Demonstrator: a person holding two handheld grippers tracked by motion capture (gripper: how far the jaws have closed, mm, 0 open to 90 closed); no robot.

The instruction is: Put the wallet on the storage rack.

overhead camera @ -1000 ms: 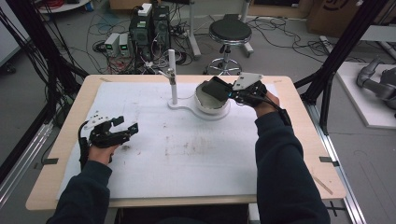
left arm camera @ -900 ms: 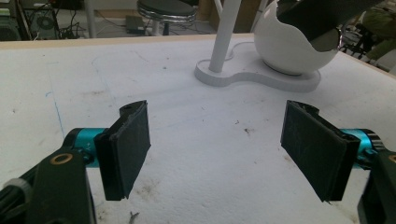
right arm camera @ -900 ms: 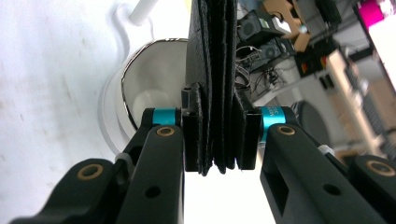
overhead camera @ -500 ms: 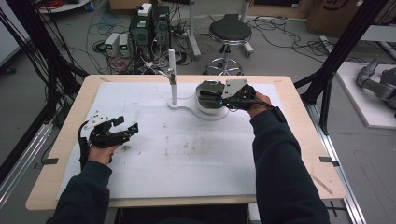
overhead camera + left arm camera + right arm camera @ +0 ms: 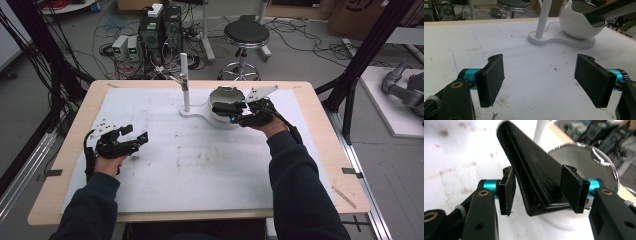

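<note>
Since the earlier frames your right gripper (image 5: 226,109) has moved left across the white bowl (image 5: 225,120), so the black wedge-shaped piece (image 5: 534,172) it carries now lies over the near rim of the bowl; your left gripper (image 5: 137,136) has stayed at the same place.

At 9 o'clock on the white mat (image 5: 200,165) you hold the left gripper low over the surface, its jaws spread wide with nothing between them. In the left gripper view the two pads (image 5: 492,77) stand well apart above the stained mat.

At 12 o'clock stands the white post (image 5: 185,80) on its flat white base (image 5: 197,112), which also carries the bowl just to the right of the post.

At 1 o'clock your right gripper pinches the black piece between its pads (image 5: 507,188), the wide end of the piece low between the jaws and its narrow end pointing away from you.
</note>
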